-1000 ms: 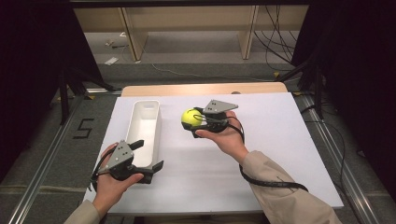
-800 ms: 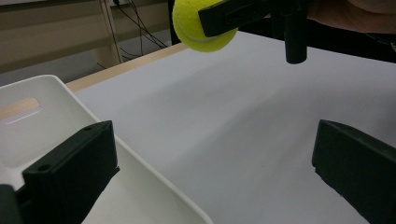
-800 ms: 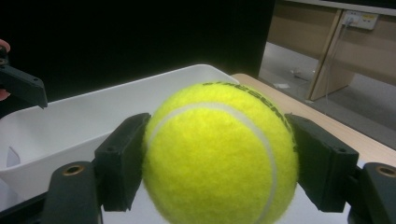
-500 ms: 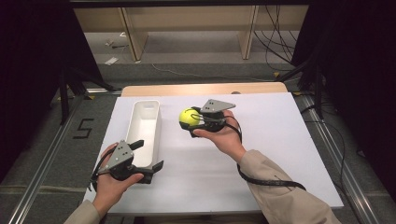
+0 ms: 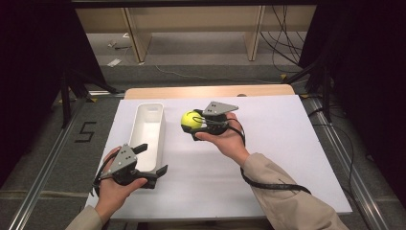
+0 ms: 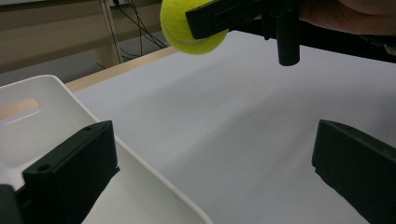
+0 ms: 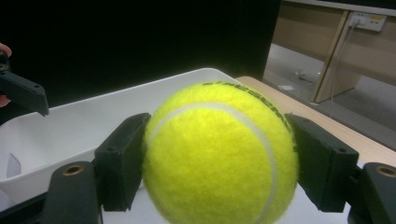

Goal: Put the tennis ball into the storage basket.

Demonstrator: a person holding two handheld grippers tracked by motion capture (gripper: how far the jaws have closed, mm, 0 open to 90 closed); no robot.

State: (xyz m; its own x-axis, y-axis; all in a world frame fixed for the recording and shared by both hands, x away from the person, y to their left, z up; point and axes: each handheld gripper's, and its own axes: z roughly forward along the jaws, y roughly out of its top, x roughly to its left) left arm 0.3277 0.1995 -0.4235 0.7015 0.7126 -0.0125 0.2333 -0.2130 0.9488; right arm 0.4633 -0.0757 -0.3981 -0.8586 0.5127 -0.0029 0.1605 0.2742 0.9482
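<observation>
Dark curtains close off both sides of the room, and pale wooden furniture legs with loose cables stand on the grey floor beyond the desk (image 5: 268,158), whose top is covered by a white sheet with a strip of bare wood showing at its far edge. On the floor to the left of the desk a black mark reads "5" (image 5: 85,132).

A long white bin (image 5: 147,136) lies lengthwise on the left part of the desk. The right gripper (image 5: 195,123) pinches a yellow tennis ball (image 5: 191,120) between its two black jaws, held above the desk just to the right of the bin's far end. In the right gripper view the ball (image 7: 219,156) sits squarely between the pads, the bin behind it, and black lettering curves over its top, too foreshortened to read.

The left gripper (image 5: 152,159) rests at the bin's near end with its jaws spread wide and nothing between them; in the left gripper view one jaw stands over the bin (image 6: 42,107) and the other over the desk (image 6: 224,121).
</observation>
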